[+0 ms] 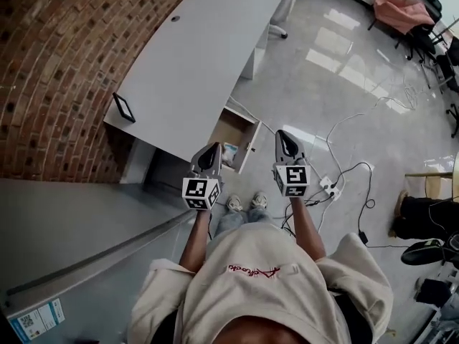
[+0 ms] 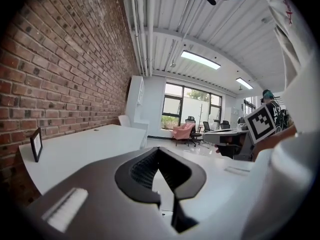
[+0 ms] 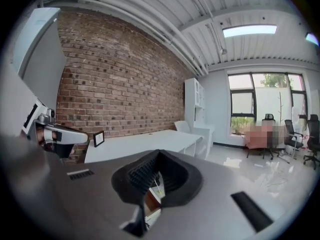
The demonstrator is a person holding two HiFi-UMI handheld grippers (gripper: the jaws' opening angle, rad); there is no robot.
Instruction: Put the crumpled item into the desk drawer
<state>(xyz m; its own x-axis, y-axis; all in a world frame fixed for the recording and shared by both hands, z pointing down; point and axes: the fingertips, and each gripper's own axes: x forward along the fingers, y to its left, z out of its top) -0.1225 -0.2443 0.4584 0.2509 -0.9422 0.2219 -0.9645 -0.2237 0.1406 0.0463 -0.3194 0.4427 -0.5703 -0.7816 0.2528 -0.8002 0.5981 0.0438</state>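
your left tool (image 1: 213, 147), grey with a black-and-white marker cube, sits at lower centre of the head view, level with the grey right tool (image 1: 283, 132) just to its right, and the two are apart from each other. in the left gripper view the left tool's (image 2: 158, 149) ribbed black jaws meet at their tips with nothing between them. the right gripper view shows the right tool (image 3: 159, 152) pinched together the same way and also empty. past both tools, in the middle of the head view, the wooden desk drawer with a white front panel (image 1: 226, 129) stands pulled open from under the long white table (image 1: 193, 63). a small pale crumpled item (image 1: 229, 152) lies inside that drawer near its front, partly hidden behind the left tool and too small to make out further. a small black-framed picture stand (image 1: 123, 108) stands upright near the table's lower left edge, close to the red brick wall (image 1: 57, 63) that fills the upper left of the frame. on the glossy grey floor (image 1: 337, 84), right of the right tool, a white power strip (image 1: 328, 186) lies among loose cables.
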